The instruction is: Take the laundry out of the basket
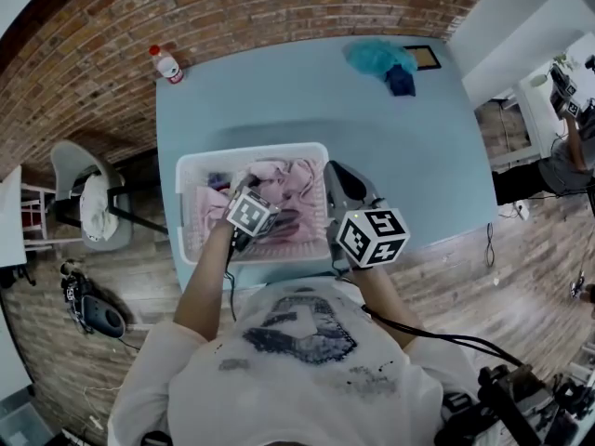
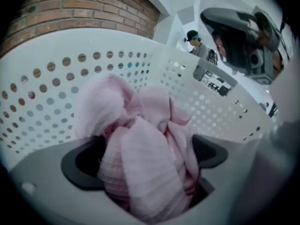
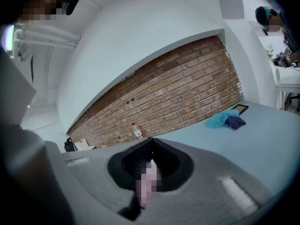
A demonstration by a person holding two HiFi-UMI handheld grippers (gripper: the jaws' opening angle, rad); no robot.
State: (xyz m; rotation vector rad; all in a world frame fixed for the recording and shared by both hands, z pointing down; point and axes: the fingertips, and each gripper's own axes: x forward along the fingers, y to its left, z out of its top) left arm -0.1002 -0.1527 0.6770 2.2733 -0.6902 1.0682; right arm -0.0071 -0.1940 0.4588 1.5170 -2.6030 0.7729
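inside the basket [image 2: 47, 78], left gripper [image 2: 146, 157] gapes around pink laundry [image 2: 101, 107].

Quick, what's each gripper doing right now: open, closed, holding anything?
Left gripper: open, pink cloth between its jaws.
Right gripper: closed; whether it holds anything cannot be told.

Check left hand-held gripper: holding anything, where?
Nothing held. The left hand-held gripper stands open around the crumpled pink cloth, unpinched, inside the white perforated plastic basket.
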